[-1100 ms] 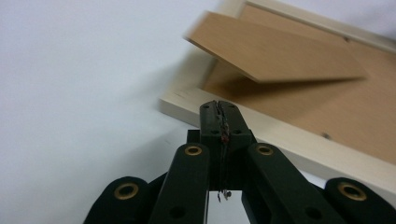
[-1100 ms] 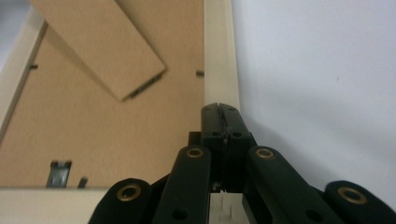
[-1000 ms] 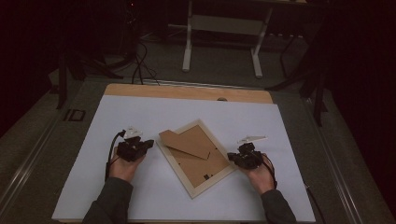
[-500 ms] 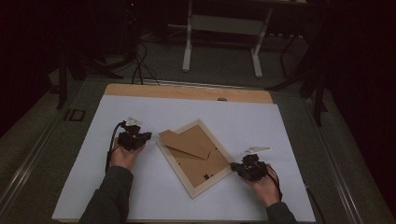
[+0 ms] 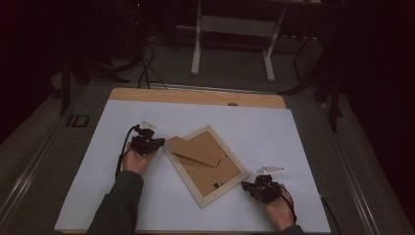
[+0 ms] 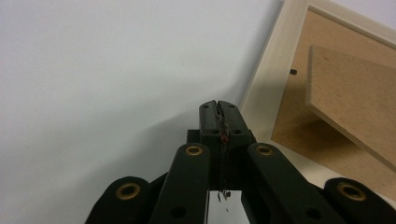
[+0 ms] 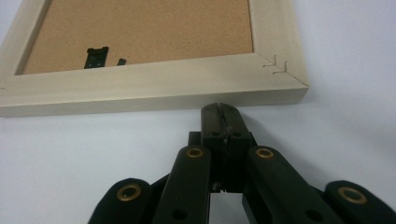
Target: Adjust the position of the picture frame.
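Note:
A pale wooden picture frame [image 5: 205,164] lies face down and skewed on the white table sheet [image 5: 293,147], its brown backing board [image 5: 195,149] lifted at one end. My left gripper [image 5: 155,143] sits just off the frame's upper left edge, jaws shut with nothing between them; in the left gripper view the shut tips [image 6: 219,108] lie close beside the frame's rail [image 6: 266,88]. My right gripper [image 5: 250,186] rests by the frame's lower right edge, shut and empty; its tips [image 7: 220,111] point at the frame's side [image 7: 154,91] near a stapled corner.
The white sheet covers a wooden tabletop [image 5: 195,96] whose far strip is bare. Beyond it stand the white legs of another table [image 5: 232,27] and dark cables on the floor. Small black turn clips [image 7: 95,56] sit on the frame's back.
The left hand has slid away from me along the frame's left edge. The right hand has drawn back toward me and rightward, to the frame's lower right side. Both stay shut.

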Demonstrator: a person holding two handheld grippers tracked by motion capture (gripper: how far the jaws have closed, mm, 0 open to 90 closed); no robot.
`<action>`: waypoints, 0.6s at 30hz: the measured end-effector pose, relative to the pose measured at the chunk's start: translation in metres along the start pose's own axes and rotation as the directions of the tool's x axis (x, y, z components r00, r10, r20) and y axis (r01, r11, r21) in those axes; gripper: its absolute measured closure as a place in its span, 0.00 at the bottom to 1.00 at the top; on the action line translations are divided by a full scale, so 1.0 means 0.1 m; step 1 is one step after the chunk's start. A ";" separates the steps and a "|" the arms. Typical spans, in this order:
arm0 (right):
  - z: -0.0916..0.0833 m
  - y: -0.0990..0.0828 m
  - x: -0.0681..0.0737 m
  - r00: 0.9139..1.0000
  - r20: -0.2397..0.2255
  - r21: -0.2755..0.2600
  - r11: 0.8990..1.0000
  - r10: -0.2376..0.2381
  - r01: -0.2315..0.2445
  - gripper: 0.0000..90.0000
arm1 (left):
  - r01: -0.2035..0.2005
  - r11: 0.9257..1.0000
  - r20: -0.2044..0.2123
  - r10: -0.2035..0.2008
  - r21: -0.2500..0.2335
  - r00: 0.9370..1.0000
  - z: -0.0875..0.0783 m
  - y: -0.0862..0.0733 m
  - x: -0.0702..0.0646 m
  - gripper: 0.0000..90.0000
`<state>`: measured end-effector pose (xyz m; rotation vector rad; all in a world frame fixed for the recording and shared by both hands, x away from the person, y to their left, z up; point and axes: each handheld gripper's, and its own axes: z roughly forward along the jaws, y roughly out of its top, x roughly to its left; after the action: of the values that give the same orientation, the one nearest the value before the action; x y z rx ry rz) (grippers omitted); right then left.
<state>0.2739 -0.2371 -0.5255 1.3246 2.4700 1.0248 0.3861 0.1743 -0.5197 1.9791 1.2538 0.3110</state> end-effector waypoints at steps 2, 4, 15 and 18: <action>0.00 0.00 0.01 1.000 0.000 0.002 1.000 -0.001 0.001 1.00 | -0.005 1.000 0.002 0.005 0.012 1.000 0.03 0.00 0.00 1.00; 0.01 0.01 0.02 1.000 -0.003 0.001 1.000 -0.003 0.003 1.00 | -0.002 1.000 0.004 0.002 0.007 1.000 0.04 0.00 0.00 1.00; 0.04 0.02 0.06 1.000 -0.003 -0.003 1.000 -0.001 0.001 1.00 | -0.005 1.000 0.000 0.005 0.017 1.000 0.08 0.01 0.02 1.00; 0.06 0.03 0.07 1.000 -0.006 -0.004 1.000 -0.002 0.002 1.00 | -0.001 1.000 -0.002 0.001 0.024 1.000 0.11 0.00 0.02 1.00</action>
<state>0.2741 -0.2276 -0.5266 1.3200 2.4716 1.0343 0.3929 0.1707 -0.5271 2.0000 1.2632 0.3002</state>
